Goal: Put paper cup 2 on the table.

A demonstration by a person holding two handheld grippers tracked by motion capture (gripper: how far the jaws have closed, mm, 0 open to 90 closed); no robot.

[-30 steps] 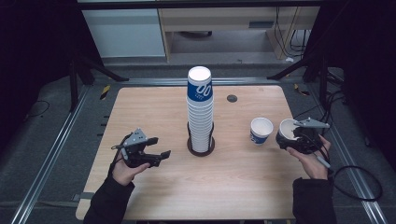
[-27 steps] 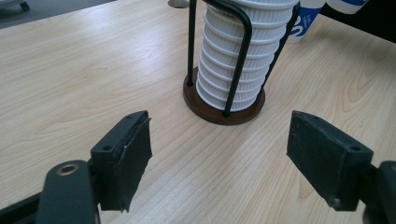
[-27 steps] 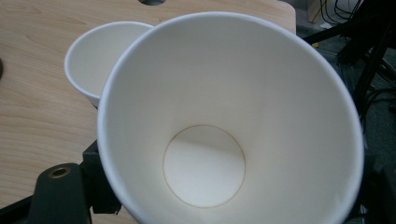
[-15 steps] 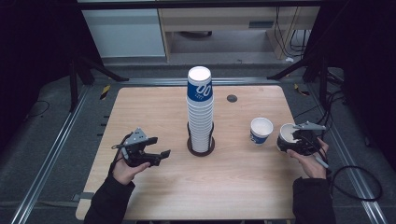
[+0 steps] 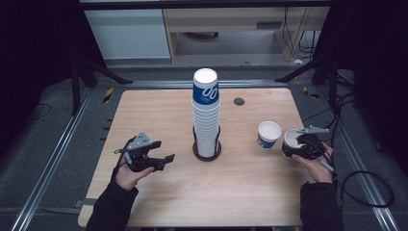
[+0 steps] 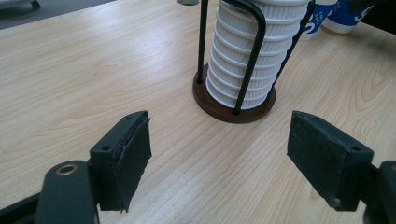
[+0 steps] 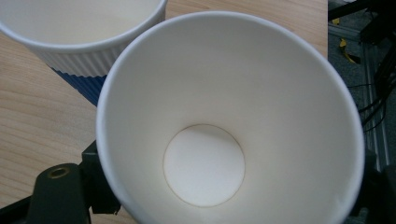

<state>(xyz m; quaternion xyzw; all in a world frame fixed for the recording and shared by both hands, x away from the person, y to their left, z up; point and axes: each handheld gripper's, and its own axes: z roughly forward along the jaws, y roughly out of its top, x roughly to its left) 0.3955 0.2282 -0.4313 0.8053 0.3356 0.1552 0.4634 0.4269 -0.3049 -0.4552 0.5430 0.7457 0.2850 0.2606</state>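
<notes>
Nearest the person, the left hand-held gripper (image 5: 161,159) sits low over the bench (image 5: 159,115) with its jaws spread and nothing between them, pointed toward the wire holder (image 6: 233,100) that keeps the tall stack of cups (image 5: 206,115) upright. Across on the right, the right hand-held gripper (image 5: 302,144) pinches a white paper cup (image 7: 224,126) by its sides, mouth up, just above or at the bench near its right edge; whether the cup's base already rests on the wood cannot be told. Just beyond it stands a second cup (image 5: 267,134) with blue print, close alongside and perhaps touching.

Setting the held cup down beside that neighbour looks like the step in hand. The chief risk is crowding: with the two rims so near, a slight sideways drift could nudge the standing cup over. A thin paper wall also dents under a hard squeeze, and a release before the base sits flat would let the cup tip toward the bench edge. Farther off, the stack is well apart and in no danger.
</notes>
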